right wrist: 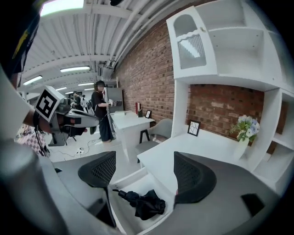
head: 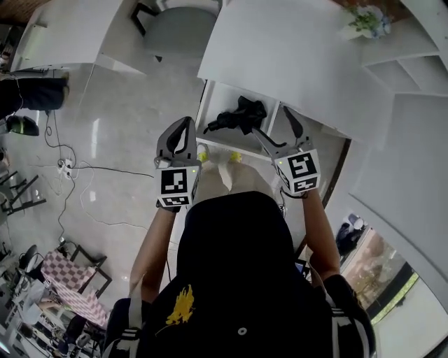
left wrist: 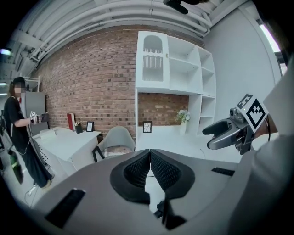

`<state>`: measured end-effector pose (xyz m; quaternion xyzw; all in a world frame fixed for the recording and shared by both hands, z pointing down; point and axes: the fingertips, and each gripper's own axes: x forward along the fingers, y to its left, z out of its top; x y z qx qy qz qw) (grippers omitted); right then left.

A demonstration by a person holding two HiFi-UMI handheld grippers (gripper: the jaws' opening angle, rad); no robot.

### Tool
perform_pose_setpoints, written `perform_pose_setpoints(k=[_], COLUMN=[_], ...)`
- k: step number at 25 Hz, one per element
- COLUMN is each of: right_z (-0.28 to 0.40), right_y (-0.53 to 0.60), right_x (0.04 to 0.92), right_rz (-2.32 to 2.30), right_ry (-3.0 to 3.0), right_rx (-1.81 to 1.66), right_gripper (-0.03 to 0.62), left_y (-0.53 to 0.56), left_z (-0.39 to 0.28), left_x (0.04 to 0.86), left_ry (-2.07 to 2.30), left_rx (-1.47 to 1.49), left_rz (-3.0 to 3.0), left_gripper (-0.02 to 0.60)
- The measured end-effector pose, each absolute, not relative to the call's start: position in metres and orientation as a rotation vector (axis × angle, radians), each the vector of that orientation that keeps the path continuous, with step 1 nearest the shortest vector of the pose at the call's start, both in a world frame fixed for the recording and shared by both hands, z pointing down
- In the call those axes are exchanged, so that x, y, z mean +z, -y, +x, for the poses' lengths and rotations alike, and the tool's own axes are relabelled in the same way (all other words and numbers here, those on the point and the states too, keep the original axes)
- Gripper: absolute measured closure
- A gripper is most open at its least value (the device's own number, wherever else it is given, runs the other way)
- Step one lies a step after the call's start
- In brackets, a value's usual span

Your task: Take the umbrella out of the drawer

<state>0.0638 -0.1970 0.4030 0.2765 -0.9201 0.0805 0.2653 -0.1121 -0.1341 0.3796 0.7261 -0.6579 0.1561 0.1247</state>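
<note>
A folded black umbrella [head: 239,116] lies in the open white drawer [head: 218,97] under the desk edge. In the right gripper view the umbrella [right wrist: 143,202] rests on the drawer floor [right wrist: 125,207], below and between the jaws. My right gripper [right wrist: 146,172] is open, held above the drawer; in the head view the right gripper [head: 274,140] is just right of the umbrella. My left gripper [head: 185,139] hangs left of the drawer front. In its own view the left gripper [left wrist: 149,166] is shut, pads touching, nothing between them.
A white desk top [head: 280,49] covers the drawer's back, with a flower vase [head: 364,21] and shelves [head: 413,70] at the right. A grey chair [head: 176,28] stands at the far left of the desk. A person [left wrist: 20,133] stands by another desk. Cables [head: 70,168] lie on the floor.
</note>
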Motion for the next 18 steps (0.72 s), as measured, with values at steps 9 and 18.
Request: perform_pose_setpoints(k=[9,18], right_z=[0.038,0.021], right_y=[0.175,0.168], right_x=[0.444,0.519], right_rz=[0.641,0.444], right_ry=[2.367,2.212], right_rx=[0.085,-0.049], right_gripper=[0.181,0.181], left_y=[0.120,0.117], left_z=[-0.119,-0.130], left_x=[0.428,0.456], left_ry=[1.796,1.781], left_rx=[0.456,0.459], left_rz=[2.134,2.112], left_gripper=[0.563,0.563])
